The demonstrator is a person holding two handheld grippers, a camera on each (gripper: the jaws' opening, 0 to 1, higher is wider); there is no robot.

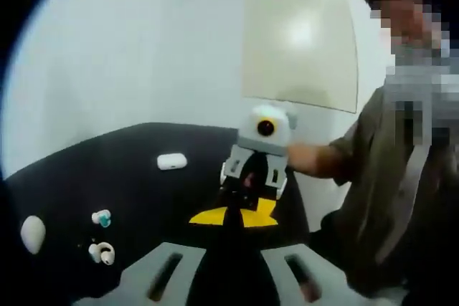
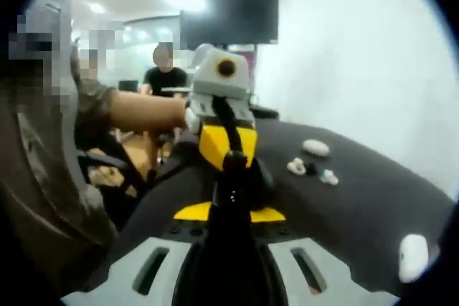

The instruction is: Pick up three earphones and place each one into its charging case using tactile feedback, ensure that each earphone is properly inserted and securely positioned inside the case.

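Two hand-held grippers face each other over a black table with earphones and cases.

In the left gripper view we see our left hand-held gripper (image 1: 233, 266) with jaws spread and nothing between them; beyond it the right hand-held gripper (image 1: 252, 180) points back at us, held by a person's hand (image 1: 305, 159). On the table (image 1: 143, 163) lie a white closed charging case (image 1: 172, 161), a teal-tipped earphone (image 1: 102, 217), a white earphone (image 1: 102, 252) just beside it, and a white oval case (image 1: 33, 233) near the edge. In the right gripper view the right gripper's jaws stand apart around the left gripper's dark tip, though we cannot tell whether they touch it. A dark screen (image 2: 229, 16) hangs behind.
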